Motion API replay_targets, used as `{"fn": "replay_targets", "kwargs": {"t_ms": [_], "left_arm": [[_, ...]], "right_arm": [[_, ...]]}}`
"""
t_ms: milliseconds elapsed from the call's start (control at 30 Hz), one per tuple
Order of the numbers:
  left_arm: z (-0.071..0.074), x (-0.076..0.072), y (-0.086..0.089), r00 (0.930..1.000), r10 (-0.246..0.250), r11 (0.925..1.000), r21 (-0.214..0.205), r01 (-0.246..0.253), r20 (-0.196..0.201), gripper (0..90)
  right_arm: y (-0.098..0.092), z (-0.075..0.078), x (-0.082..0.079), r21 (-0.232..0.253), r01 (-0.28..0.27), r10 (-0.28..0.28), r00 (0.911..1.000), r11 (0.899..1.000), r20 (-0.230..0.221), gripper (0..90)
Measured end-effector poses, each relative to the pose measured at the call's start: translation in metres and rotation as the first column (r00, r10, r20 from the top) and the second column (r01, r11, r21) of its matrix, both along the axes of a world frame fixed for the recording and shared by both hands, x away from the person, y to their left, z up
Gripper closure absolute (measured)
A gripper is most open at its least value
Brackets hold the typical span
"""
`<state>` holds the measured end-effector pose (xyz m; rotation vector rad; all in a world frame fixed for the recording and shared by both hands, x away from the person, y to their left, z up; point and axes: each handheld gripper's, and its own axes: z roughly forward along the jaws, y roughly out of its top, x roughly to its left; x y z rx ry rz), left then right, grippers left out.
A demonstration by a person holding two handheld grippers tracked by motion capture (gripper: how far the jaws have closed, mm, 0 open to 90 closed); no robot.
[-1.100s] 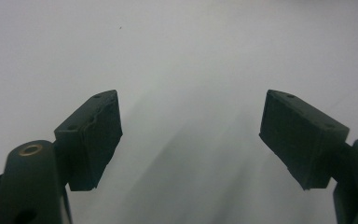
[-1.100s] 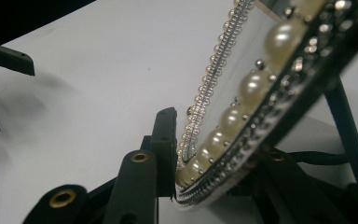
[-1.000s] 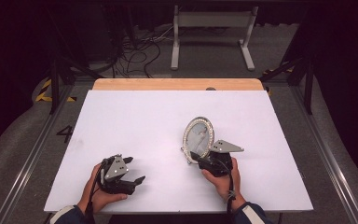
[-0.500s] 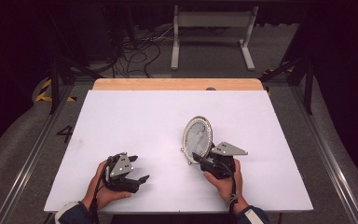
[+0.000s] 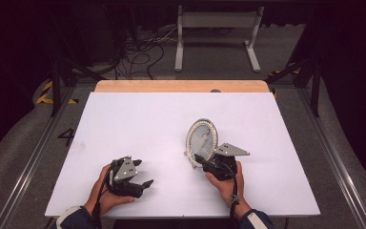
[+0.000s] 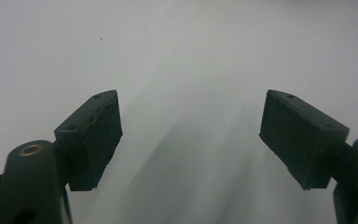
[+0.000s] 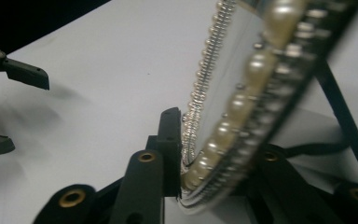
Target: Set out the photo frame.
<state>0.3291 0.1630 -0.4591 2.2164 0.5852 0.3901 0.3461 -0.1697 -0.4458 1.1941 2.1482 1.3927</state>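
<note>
At the left of the white table [image 5: 124,114], near its front edge, the left gripper [image 5: 140,175] rests in the person's left hand [image 5: 106,193]. Its 2 jaws stand wide apart with nothing between them; in the left gripper view only bare tabletop lies beyond the pads [image 6: 100,140].

To the right, around the middle of the table, an oval picture frame [image 5: 201,138] with a pearl-and-bead rim stands tilted, its glass facing up and toward the person. The right gripper [image 5: 201,160], held in the right hand [image 5: 226,183], has closed its jaws on the frame's lower rim. In the right gripper view the left pad [image 7: 171,140] presses the beaded front edge while the other jaw sits behind the frame [image 7: 242,116].

The frame looks light and stiff but fragile: glass face, small glued beads, a thin back strut. The rounded pearls probably make a slippery hold, so a grip on the rim's edge, firm but gentle, seems wisest, with the strut kept clear.

Nothing else stands on the table. Behind it lie floor cables [image 5: 140,50] and a white stand [image 5: 217,33], well apart from the work.
</note>
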Motion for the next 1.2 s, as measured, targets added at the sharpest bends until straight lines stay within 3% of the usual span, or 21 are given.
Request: {"fn": "replay_targets", "kwargs": {"t_ms": [133,233,367,600,700,767,833,967,1067,1133,1200], "left_arm": [[0.007,0.023,-0.014,0.9976,-0.057,0.9981,-0.025,0.056,-0.039,19.0],[0.012,0.039,-0.027,0.9986,-0.053,0.9972,-0.053,0.053,0.000,19.1],[0.016,0.056,-0.042,0.9968,-0.080,0.9929,-0.088,0.080,0.003,19.4],[0.021,0.082,-0.059,0.9951,-0.095,0.9837,-0.155,0.090,-0.025,19.6],[0.021,0.091,-0.066,0.9943,-0.100,0.9819,-0.165,0.092,-0.038,19.4],[0.021,0.095,-0.070,0.9932,-0.108,0.9809,-0.167,0.099,-0.044,19.5],[0.021,0.099,-0.076,0.9926,-0.108,0.9807,-0.169,0.098,-0.054,19.4],[0.023,0.102,-0.083,0.9924,-0.112,0.9802,-0.170,0.101,-0.051,19.4],[0.025,0.104,-0.087,0.9944,-0.098,0.9818,-0.167,0.090,-0.040,20.4],[0.027,0.103,-0.088,0.9950,-0.095,0.9767,-0.196,0.087,-0.031,22.1],[0.029,0.104,-0.090,0.9946,-0.100,0.9755,-0.200,0.092,-0.028,22.3]], "right_arm": [[-0.004,0.001,0.004,0.009,-0.043,0.043,0.9989,0.999,-0.020,76.9],[-0.005,0.002,0.007,0.012,-0.062,0.062,0.9973,0.998,-0.037,77.4],[-0.007,0.004,0.013,0.012,-0.101,0.101,0.9932,0.995,-0.057,77.8],[-0.007,0.008,0.025,-0.004,-0.178,0.177,0.9802,0.984,-0.088,78.8],[-0.008,0.009,0.028,-0.005,-0.197,0.195,0.9763,0.980,-0.093,78.6],[-0.008,0.009,0.027,-0.016,-0.200,0.198,0.9761,0.980,-0.091,77.0],[-0.008,0.010,0.025,-0.025,-0.186,0.183,0.9795,0.982,-0.085,68.1],[-0.010,0.013,0.019,-0.047,-0.173,0.170,0.9827,0.984,-0.074,63.7],[-0.013,0.017,0.010,-0.074,-0.162,0.158,0.9862,0.984,-0.049,61.5],[-0.015,0.019,0.003,-0.078,-0.134,0.132,0.9908,0.988,-0.033,62.0],[-0.019,0.020,-0.003,-0.079,-0.102,0.101,0.9948,0.992,-0.013,62.7]]}}
